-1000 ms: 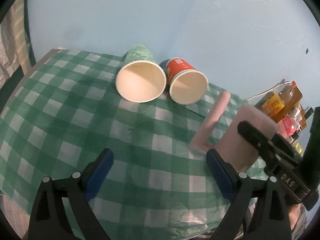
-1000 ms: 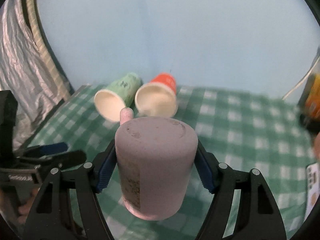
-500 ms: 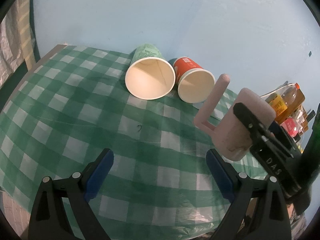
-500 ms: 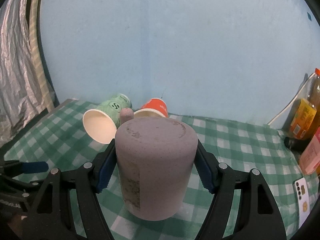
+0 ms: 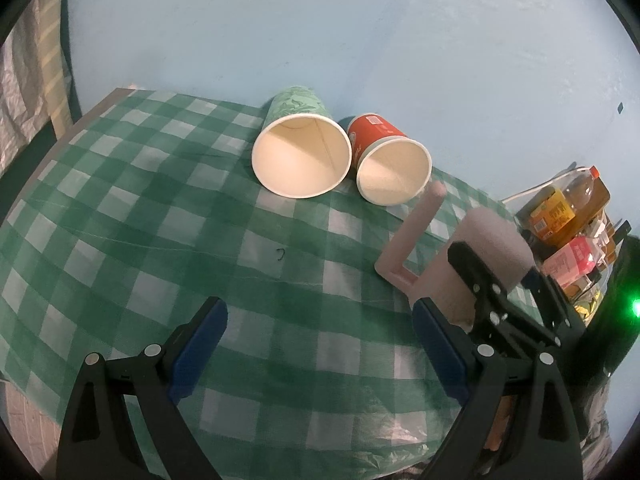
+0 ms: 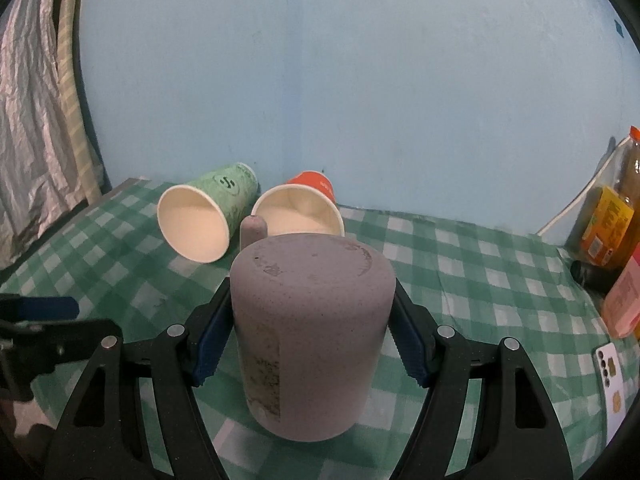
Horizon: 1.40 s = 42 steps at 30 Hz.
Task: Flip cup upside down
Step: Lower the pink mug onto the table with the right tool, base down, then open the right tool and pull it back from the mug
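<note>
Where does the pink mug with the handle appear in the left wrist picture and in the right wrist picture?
Left wrist view: pink mug at the right, base up, handle toward the centre, in the right claw.
Right wrist view: it fills the lower centre, between the blue pads.
Shared landmark: the green paper cup, lying on its side beside the red one.

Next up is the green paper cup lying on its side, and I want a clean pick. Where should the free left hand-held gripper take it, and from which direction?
Grip the green paper cup across its tapered body, just behind the rim, coming down from above. It lies on its side with the open mouth toward the left hand-held gripper and the red paper cup close against its right, so a sideways approach looks blocked. Squeeze gently; thin paper walls probably crush.
</note>
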Each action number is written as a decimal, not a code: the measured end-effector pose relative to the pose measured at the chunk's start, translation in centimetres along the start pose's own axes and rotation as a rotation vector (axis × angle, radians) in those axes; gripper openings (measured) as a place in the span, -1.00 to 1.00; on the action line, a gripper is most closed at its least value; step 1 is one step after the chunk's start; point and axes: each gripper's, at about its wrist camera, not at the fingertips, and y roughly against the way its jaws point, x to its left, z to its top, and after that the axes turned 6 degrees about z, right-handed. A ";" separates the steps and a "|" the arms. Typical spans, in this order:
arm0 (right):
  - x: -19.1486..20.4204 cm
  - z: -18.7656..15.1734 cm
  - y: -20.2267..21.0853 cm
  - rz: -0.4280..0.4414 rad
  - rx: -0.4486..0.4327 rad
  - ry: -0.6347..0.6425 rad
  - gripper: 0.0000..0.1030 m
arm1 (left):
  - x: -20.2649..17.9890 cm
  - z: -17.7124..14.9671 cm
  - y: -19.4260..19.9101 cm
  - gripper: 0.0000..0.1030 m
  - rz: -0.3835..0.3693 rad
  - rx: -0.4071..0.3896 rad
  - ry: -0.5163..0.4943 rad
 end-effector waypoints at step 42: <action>-4.3 -1.1 11.8 -0.022 -0.111 -0.133 0.73 | -5.1 -3.4 9.3 0.99 0.097 -0.408 -0.230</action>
